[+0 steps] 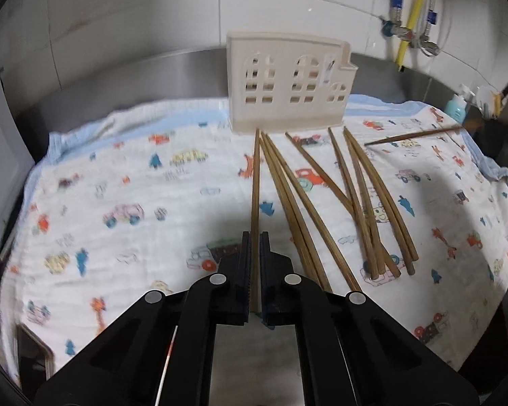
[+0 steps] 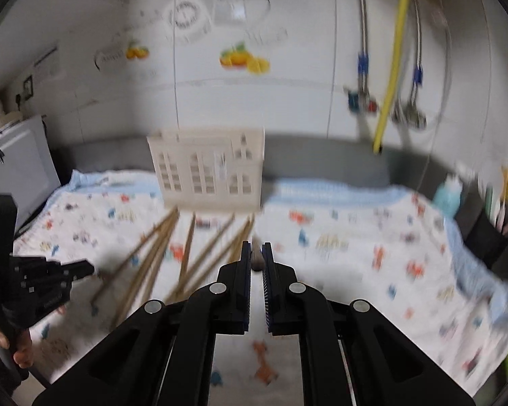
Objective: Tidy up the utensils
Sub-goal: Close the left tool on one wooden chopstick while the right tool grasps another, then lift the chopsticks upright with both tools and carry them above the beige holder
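Left tongs (image 1: 255, 237) clenched on one chopstick (image 1: 255, 176), long axis pointing straight ahead at holder (image 1: 288, 84); right tongs (image 2: 256, 247) gripping a chopstick (image 2: 256, 257) end-on, well right.

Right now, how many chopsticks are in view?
About 10; overlaps may hide some. One held chopstick in the left gripper, a middle group of three beside it, a crossed cluster of five further right, and a lone chopstick apparently in the right gripper.

Chopsticks (image 1: 325, 199) lie on cloth (image 1: 118, 176) before holder (image 1: 288, 81), roughly 9.
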The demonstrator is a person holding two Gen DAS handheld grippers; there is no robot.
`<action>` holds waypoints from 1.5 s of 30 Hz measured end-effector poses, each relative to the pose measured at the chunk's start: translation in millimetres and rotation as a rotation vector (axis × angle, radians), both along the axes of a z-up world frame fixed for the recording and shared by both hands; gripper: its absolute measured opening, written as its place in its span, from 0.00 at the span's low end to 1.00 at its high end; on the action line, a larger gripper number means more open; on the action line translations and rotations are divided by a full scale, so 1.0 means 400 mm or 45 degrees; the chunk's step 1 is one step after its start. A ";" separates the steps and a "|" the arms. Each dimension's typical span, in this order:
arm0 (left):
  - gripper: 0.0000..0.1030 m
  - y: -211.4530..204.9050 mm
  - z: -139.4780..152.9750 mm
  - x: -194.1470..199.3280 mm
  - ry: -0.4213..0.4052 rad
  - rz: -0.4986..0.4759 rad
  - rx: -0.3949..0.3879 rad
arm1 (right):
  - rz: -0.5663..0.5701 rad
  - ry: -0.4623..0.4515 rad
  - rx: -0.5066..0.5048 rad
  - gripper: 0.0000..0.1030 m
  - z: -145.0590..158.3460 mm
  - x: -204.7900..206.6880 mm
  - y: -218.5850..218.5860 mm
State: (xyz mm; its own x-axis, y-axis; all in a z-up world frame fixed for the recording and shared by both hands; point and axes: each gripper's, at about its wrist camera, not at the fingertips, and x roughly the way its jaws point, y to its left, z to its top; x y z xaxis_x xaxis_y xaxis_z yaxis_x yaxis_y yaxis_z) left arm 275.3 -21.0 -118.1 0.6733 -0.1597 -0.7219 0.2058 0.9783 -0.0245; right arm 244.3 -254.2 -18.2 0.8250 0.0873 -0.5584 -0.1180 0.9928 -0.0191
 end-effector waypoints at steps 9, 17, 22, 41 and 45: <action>0.10 0.019 -0.057 -0.008 0.094 -0.030 -0.078 | 0.075 -0.007 0.021 0.06 0.063 0.038 -0.008; 0.26 0.023 -0.099 0.016 0.139 -0.001 -0.075 | 0.100 -0.015 -0.007 0.06 0.061 0.046 0.009; 0.19 0.013 -0.116 0.033 0.153 0.012 -0.053 | 0.101 -0.008 -0.013 0.06 0.056 0.048 0.008; 0.05 0.006 0.082 0.032 -0.094 -0.035 -0.064 | 0.171 -0.005 -0.034 0.06 0.107 0.092 0.024; 0.05 -0.009 0.157 0.041 -0.210 -0.087 -0.044 | 0.201 -0.012 -0.033 0.06 0.157 0.122 0.028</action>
State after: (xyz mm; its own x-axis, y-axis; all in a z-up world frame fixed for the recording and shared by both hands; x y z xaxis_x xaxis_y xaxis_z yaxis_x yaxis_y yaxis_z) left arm 291.8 -24.5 -55.3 0.7686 -0.2321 -0.5961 0.2758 0.9610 -0.0186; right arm 293.1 -242.9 44.5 0.8072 0.2024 -0.5545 -0.2726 0.9610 -0.0459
